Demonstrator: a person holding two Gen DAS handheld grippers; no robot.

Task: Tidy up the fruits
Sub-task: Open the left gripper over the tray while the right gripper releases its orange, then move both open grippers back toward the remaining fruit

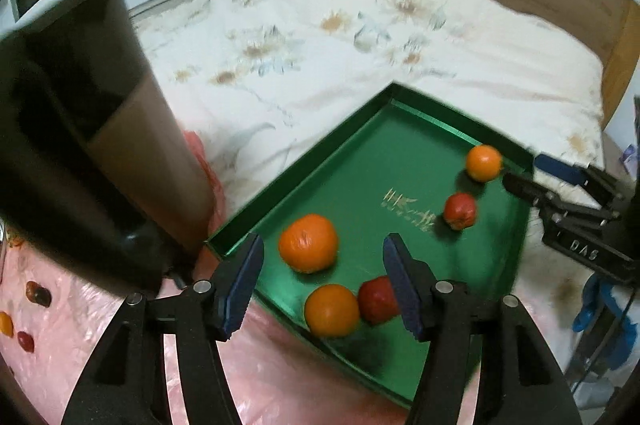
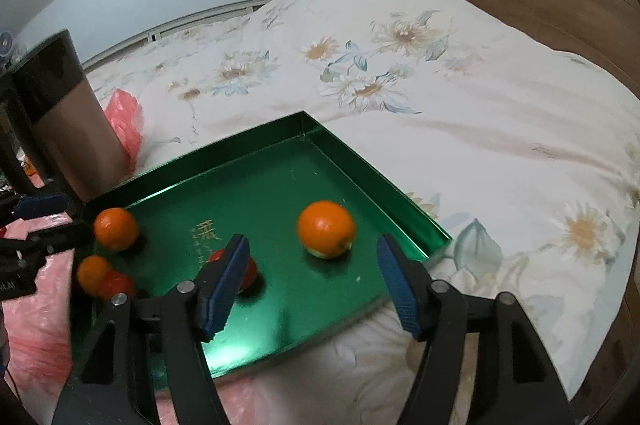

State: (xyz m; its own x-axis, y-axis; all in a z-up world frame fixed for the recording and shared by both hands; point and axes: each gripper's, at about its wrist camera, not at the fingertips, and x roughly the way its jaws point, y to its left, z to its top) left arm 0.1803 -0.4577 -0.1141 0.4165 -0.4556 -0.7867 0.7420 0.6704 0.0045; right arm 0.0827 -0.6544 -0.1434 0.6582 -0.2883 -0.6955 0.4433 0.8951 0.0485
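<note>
well, both claws gape wide — left claw, right claw — empty.

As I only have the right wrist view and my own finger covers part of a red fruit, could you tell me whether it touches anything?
Observer: In the left wrist view that red fruit lies alone on the green tray, touching no other fruit.
Operator: Thank you. Is the left gripper open?
Observer: Yes, the left gripper is open and empty, with the large orange showing between its fingers.
Operator: And the pair at my far left?
Observer: A smaller orange and a second red fruit lie touching at the tray's edge.
</note>
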